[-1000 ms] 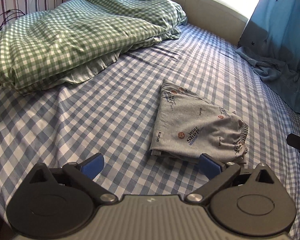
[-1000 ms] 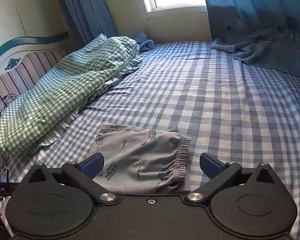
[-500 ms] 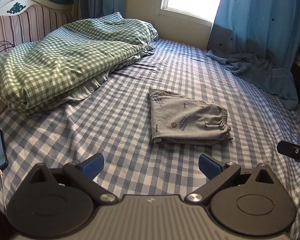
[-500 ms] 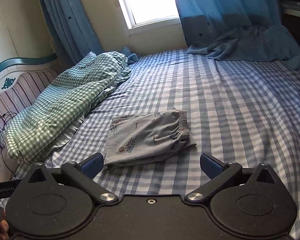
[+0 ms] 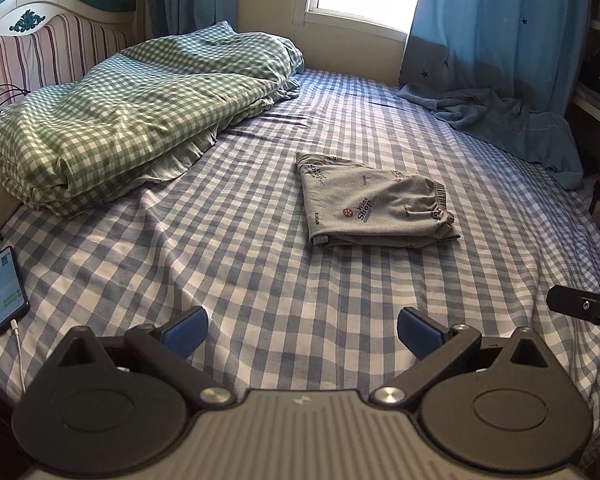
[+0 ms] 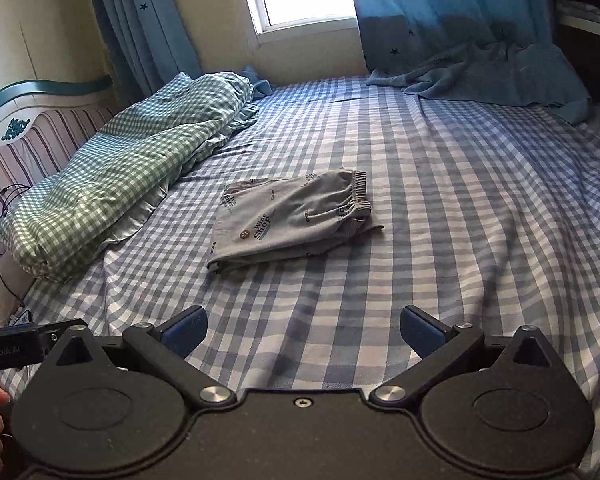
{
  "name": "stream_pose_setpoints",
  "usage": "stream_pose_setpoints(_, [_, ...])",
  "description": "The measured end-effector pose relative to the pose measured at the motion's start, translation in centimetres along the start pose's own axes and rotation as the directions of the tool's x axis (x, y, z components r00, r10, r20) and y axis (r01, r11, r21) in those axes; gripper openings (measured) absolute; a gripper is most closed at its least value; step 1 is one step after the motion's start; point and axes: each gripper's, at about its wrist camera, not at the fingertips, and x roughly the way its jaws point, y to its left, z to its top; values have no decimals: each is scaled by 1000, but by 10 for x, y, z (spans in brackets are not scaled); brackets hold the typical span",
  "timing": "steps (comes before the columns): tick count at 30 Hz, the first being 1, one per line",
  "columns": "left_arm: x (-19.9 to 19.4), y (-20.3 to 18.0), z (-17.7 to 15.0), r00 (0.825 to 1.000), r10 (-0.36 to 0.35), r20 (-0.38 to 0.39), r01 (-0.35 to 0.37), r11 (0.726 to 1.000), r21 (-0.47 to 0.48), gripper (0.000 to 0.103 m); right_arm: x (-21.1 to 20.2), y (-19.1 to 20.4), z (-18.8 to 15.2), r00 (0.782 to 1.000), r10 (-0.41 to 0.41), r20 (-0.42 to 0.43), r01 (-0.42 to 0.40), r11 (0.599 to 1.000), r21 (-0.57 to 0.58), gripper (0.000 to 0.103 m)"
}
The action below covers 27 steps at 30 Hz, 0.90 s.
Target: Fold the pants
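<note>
- Left tool [image 5: 302,330]: jaws spread wide, nothing between them, held over the near edge of the bed [image 5: 260,280], well short of the pants [image 5: 370,210]. Reads as clear of the work.
- Pants: mid-bed, compact grey printed stack, elastic waistband on its right side, layers slightly offset at the near edge. Fold looks finished.
- Right tool [image 6: 304,330]: also wide apart, empty, well back.

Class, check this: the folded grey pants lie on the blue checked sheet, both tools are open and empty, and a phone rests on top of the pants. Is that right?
One thing is wrong. The phone lies on the sheet near the bed's edge, well apart from the pants, as the left wrist view shows. The rest holds: left tool and right tool are open and empty.
</note>
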Motion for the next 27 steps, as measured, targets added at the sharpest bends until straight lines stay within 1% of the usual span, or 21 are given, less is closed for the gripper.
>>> stream_pose_setpoints(6, [-5,2,-5,1000,9,3,-9,1000,2,103,-2,0,-1,1000,-1,2,1,1000,6,102])
stream_pose_setpoints(27, [-6,0,-5,1000,12,3,-12,1000,1,103,-1,7,-6,1000,26,-17,-26,1000,-17,102])
